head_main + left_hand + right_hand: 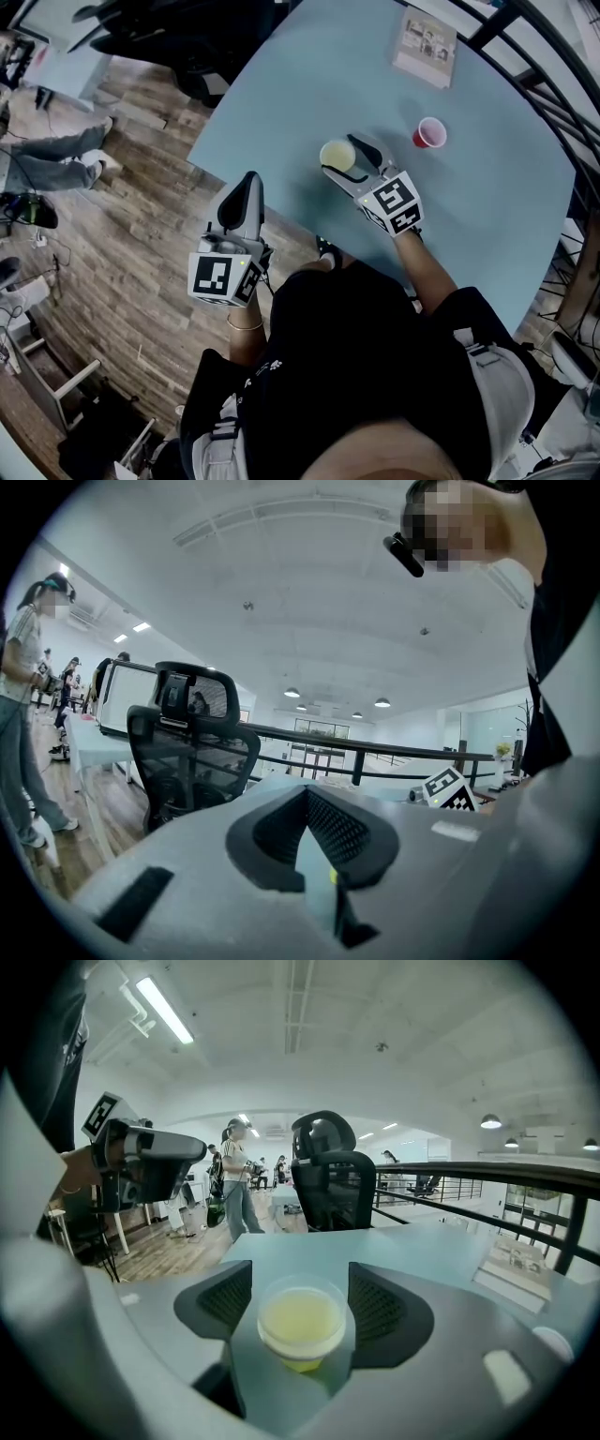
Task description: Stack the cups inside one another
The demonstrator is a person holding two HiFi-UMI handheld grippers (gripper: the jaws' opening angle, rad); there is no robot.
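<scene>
A translucent yellow cup (pixel 337 155) stands between the jaws of my right gripper (pixel 343 157) over the pale blue table (pixel 281 84). In the right gripper view the yellow cup (pixel 301 1324) fills the gap, and both black pads (pixel 380 1302) press against its rim, so my right gripper (pixel 300 1309) is shut on it. A red cup (pixel 429 133) stands upright alone on the table, to the right and a little farther away. My left gripper (pixel 250 180) hovers at the table's near-left edge, with its jaws together and nothing between them. The left gripper view shows the left gripper (pixel 315 847) pointing out into the room.
A booklet (pixel 425 45) lies at the far side of the table. A black railing (pixel 553 70) runs along the table's right side. A black office chair (pixel 328 1180) stands beyond the table's far-left edge, and people stand farther off on the wooden floor (pixel 122 234).
</scene>
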